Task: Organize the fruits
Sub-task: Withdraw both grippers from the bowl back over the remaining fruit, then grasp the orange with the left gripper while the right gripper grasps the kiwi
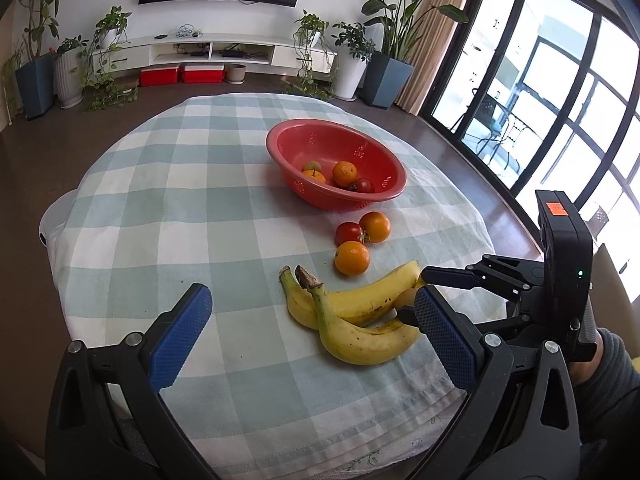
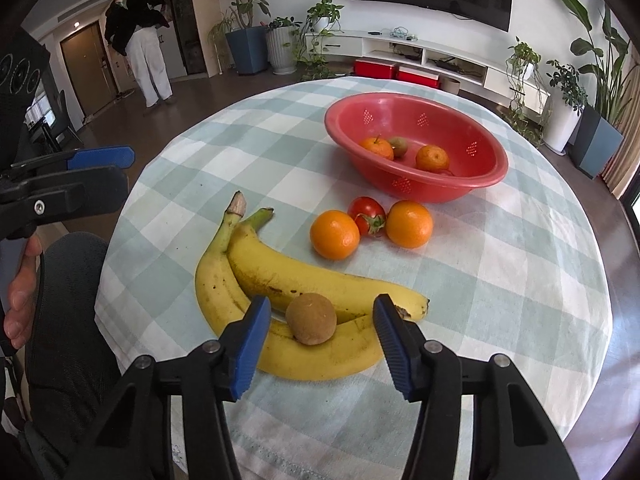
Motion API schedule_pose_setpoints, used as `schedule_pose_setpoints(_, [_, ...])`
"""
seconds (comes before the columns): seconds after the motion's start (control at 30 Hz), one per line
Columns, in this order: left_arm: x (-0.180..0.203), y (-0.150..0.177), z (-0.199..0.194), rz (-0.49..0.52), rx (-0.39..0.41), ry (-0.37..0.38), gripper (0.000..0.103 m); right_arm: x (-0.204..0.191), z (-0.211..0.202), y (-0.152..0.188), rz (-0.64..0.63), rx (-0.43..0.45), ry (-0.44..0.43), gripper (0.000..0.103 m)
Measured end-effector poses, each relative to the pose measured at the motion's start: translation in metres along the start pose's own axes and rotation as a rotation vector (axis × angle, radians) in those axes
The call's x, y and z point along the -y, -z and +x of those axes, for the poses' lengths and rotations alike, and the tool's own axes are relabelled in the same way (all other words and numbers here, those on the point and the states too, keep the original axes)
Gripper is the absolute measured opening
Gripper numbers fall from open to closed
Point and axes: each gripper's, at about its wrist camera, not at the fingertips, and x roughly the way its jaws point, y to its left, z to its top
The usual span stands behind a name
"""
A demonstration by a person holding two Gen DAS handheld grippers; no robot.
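A red basket [image 1: 384, 196] [image 2: 492, 182] stands on the checked cloth with two oranges, a kiwi and a tomato in it. In front of it lie two oranges [image 2: 335, 234] [image 2: 409, 224] and a tomato [image 2: 367, 214]. Two bananas [image 2: 304, 280] [image 1: 360, 320] lie nearer, with a brown kiwi [image 2: 311, 319] resting on them. My right gripper [image 2: 320, 316] is open, its blue fingers either side of the kiwi, not touching it. My left gripper [image 1: 308, 312] is open and empty, hovering left of the bananas.
The round table's edge [image 2: 600, 320] curves close on the right. A person [image 2: 138, 36] stands far off by a door. Potted plants and a TV shelf [image 1: 208, 50] line the back wall. Glass doors [image 1: 540, 100] are at the right.
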Motion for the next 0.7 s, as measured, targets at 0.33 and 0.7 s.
schedule_pose_setpoints(0.33, [0.006,0.0,0.008,0.032,-0.032,-0.022,0.103,-0.008,0.004,0.001,-0.063,-0.019,0.018,0.045])
schedule_pose_setpoints(0.7, [0.017,-0.004,0.024,0.113,-0.071,-0.034,0.103,-0.02,0.008,0.005,-0.142,-0.043,0.042,0.03])
